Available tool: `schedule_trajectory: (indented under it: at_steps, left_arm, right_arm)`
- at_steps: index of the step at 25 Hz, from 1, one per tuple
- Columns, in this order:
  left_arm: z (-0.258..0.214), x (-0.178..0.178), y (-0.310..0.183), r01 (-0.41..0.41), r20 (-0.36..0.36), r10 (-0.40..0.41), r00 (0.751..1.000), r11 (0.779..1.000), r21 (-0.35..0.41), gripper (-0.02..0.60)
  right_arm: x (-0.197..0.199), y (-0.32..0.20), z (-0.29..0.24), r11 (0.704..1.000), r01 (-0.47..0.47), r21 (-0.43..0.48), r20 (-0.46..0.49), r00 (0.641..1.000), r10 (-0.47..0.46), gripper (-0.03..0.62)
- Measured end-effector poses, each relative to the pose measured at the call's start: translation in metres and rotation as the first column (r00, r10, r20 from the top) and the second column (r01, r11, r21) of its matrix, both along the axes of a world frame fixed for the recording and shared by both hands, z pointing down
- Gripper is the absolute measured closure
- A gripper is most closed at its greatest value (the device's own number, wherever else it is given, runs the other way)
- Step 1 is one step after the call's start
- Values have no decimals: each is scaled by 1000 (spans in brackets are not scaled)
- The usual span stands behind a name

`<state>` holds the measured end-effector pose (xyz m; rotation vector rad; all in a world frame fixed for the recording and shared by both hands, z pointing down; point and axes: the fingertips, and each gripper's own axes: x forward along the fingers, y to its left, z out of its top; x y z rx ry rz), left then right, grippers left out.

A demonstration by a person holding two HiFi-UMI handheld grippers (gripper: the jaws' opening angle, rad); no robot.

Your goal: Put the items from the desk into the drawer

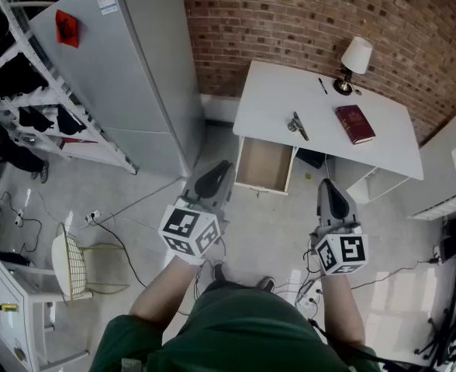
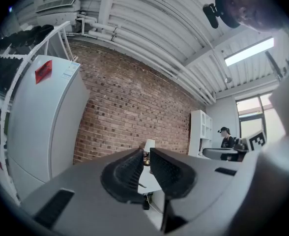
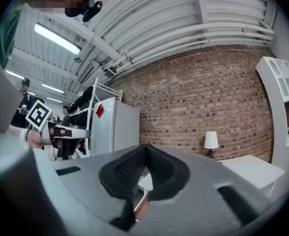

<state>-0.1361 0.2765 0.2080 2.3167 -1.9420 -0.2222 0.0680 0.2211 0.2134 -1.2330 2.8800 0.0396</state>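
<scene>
A white desk point(image 1: 278, 91) stands against the brick wall, with its drawer point(image 1: 264, 163) pulled open and empty-looking. On the desktop lie a dark red book point(image 1: 355, 124), a slim metal tool point(image 1: 298, 125) and a thin black pen point(image 1: 322, 86). Both grippers hang over the floor, short of the desk. My left gripper point(image 1: 215, 178) point(image 2: 146, 154) is shut with only a thin slit between its pads and holds nothing. My right gripper point(image 1: 330, 192) point(image 3: 146, 149) is shut and empty, pointing toward the desk's front.
A small lamp point(image 1: 352, 60) point(image 3: 211, 140) stands at the desk's back edge. A tall grey fridge point(image 1: 127, 68) is left of the desk, with a white rack point(image 1: 42, 91) beyond it. A wire chair point(image 1: 69, 266) and cables lie on the floor at left.
</scene>
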Motion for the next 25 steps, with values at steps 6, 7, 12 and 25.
schedule_trajectory:
  at_steps: [6,7,12,25]
  left_arm:
    - [6,-48,-4,-17,7,18,1000,1000,-17,543]
    - [9,-56,-6,-23,10,23,1000,999,-24,543]
    - [21,-83,-19,-68,-7,68,998,997,-32,543]
    - [51,-106,-68,-125,-36,123,992,990,-61,543]
  right_arm:
    - [-50,2,4,1000,13,-19,-22,1000,-13,597]
    - [-59,0,8,999,18,-36,-24,1000,-18,597]
    - [-84,-4,11,999,-39,-36,-59,998,37,592]
    - [-79,-45,39,983,-181,-37,-129,976,175,593]
